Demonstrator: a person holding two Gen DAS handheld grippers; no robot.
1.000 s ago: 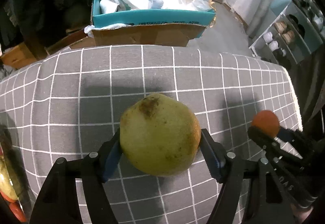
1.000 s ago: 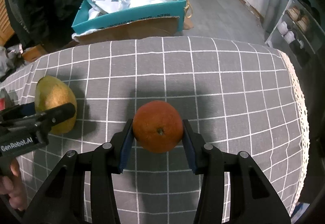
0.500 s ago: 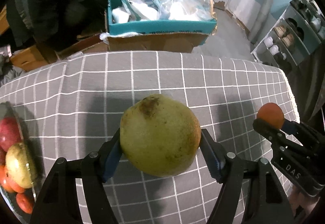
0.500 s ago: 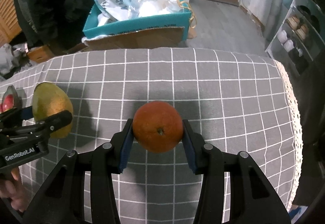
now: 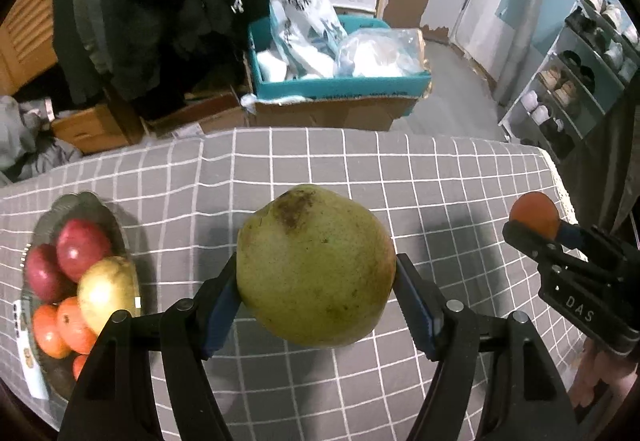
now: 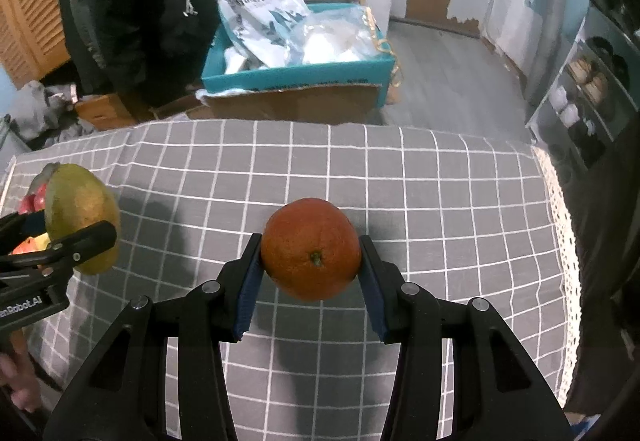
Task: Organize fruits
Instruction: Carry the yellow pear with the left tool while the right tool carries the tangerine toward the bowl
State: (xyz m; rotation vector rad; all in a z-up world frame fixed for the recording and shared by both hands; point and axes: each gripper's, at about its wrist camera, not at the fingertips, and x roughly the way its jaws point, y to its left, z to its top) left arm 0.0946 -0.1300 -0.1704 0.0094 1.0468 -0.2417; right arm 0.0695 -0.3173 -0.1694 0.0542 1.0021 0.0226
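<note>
Fruit aloft in both tools

Pear (image 5: 316, 267), green with a brown patch near its top, sits clamped between the blue pads of the left tool (image 5: 316, 305), held clear above the counter (image 5: 440, 177) and its grey checked cloth. From the right wrist view the same pear (image 6: 80, 217) shows at the left edge, in front of the bowl. Orange (image 6: 312, 249) is pinched between the pads of the right tool (image 6: 310, 281), stem end facing the camera, also above the cloth; the left view catches it (image 5: 534, 213) at the far right. Both tools are closed firmly on their fruit, the left one wider because the pear is larger. A bowl (image 5: 84, 201) stands on the counter at the left, holding red, yellow and orange fruit. Beyond the counter's far edge a teal box (image 5: 340, 87) holds white bags, and a shoe rack (image 5: 580, 81) stands at the right.
</note>
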